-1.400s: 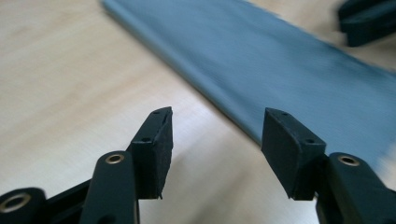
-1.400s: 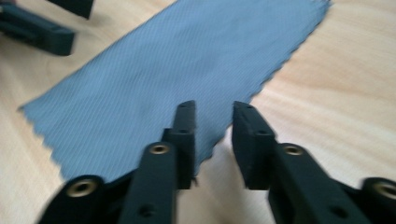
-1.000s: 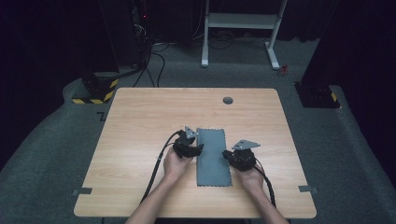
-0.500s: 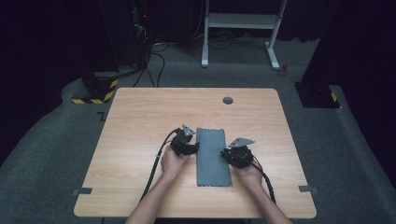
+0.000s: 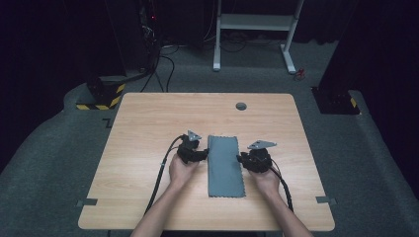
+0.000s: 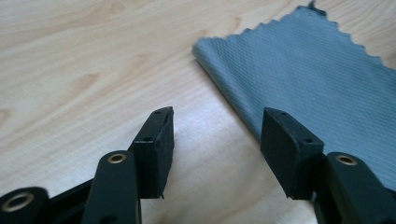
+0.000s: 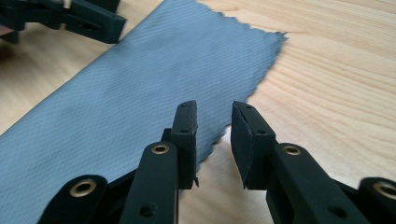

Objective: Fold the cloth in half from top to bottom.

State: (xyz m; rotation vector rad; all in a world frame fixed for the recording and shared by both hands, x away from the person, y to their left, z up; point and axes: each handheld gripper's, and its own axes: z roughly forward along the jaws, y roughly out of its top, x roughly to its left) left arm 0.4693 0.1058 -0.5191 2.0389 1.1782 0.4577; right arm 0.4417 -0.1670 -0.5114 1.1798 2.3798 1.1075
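Note:
A grey-blue cloth (image 5: 226,165) lies flat as a long folded strip in the middle of the wooden table (image 5: 148,123). My left gripper (image 5: 197,151) rests just off the strip's left edge, open, its jaws wide apart over bare wood (image 6: 215,135), with the cloth (image 6: 317,70) ahead and to the right. At the strip's right edge my right gripper (image 5: 247,159) is open with a narrow gap (image 7: 214,135), the jaws hovering over the zigzag hem of the cloth (image 7: 140,84). The left gripper (image 7: 70,18) shows across the cloth in the right gripper view.
A small round grommet (image 5: 241,105) sits near the table's far edge. Grey tape tabs (image 5: 86,202) mark the front corners. Cables trail from both grippers toward the person. A white desk frame (image 5: 257,22) stands on the floor beyond.
Both hands have shifted slightly; the left gripper has eased a little left, off the cloth's edge. The cloth has not moved.

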